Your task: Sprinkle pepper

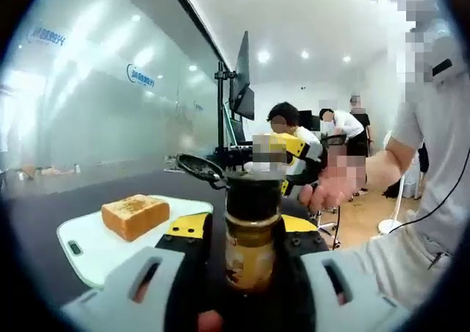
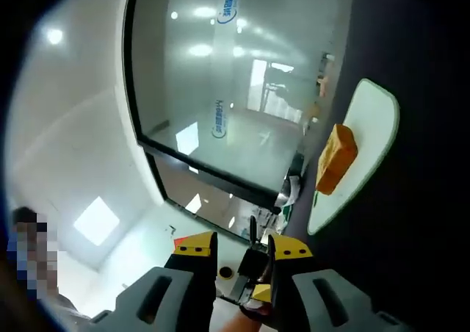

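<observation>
Amber glass, dark lid flipped back — pepper jar (image 1: pixel 250 240) upright, clamped between the jaws of the left gripper (image 1: pixel 250 255), just beside the toast (image 1: pixel 135 216) on the white cutting board (image 1: pixel 88 251). Right gripper (image 2: pixel 243 262) rolled hard over, jaws narrowed on what looks like the jar's lid; contact hard to confirm. Toast (image 2: pixel 336 158) and board (image 2: pixel 367 137) well apart from it. Risks: jar slipping in the jaws on tipping, or a heavy dump from the open mouth; pepper missing onto the dark table (image 1: pixel 44 214). Beyond — frosted glass wall (image 1: pixel 95 104), monitors on a stand (image 1: pixel 239 82), people working, bright ceiling lights.
</observation>
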